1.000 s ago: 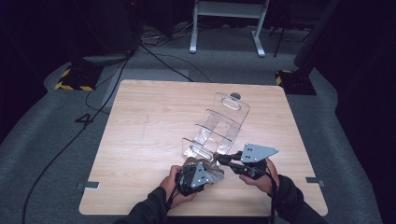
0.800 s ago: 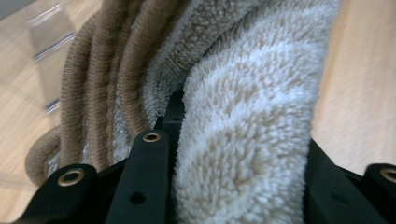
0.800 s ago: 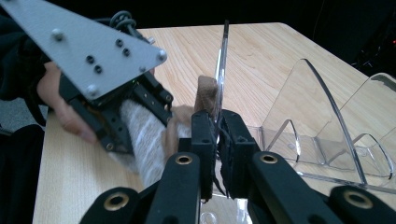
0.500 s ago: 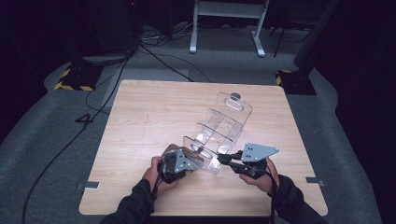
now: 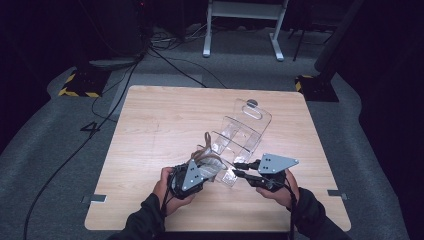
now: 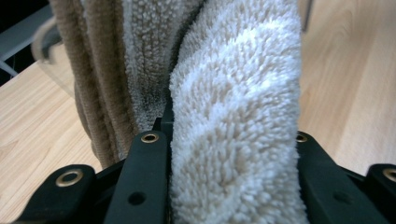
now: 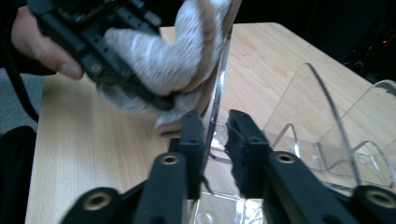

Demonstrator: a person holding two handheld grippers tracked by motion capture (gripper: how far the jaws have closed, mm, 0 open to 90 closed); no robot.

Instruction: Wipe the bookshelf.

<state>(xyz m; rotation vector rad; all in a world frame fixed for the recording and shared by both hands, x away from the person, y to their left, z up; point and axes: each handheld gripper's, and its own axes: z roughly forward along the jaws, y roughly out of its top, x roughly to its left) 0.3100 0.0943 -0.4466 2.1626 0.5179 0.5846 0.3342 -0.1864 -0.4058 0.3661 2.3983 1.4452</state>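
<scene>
A clear acrylic stand (image 5: 245, 127) with several dividers lies on the wooden table (image 5: 160, 125), right of centre. My right gripper (image 5: 236, 168) grips its near upright panel: in the right gripper view the jaws (image 7: 215, 121) sit on either side of the thin clear sheet (image 7: 308, 107). My left gripper (image 5: 212, 167) is shut on a fluffy cream and brown cloth (image 5: 210, 159), which is pressed against that same panel. The cloth (image 6: 233, 84) bulges between the left gripper's jaws (image 6: 226, 137). The right gripper view also shows the cloth (image 7: 163, 60) and the left gripper (image 7: 93, 42) just beyond the panel.
Both hands work near the table's front edge (image 5: 215, 230). The left half and far side of the table are bare wood. Around the table, cables (image 5: 165, 60) lie on the grey floor, a white frame (image 5: 240, 25) stands behind, and weighted bases (image 5: 80, 82) stand at the far corners.
My left gripper swung left with the cloth, then came back a little toward the stand's near panel, and the cloth now stands higher. The right gripper and the stand stayed still.
</scene>
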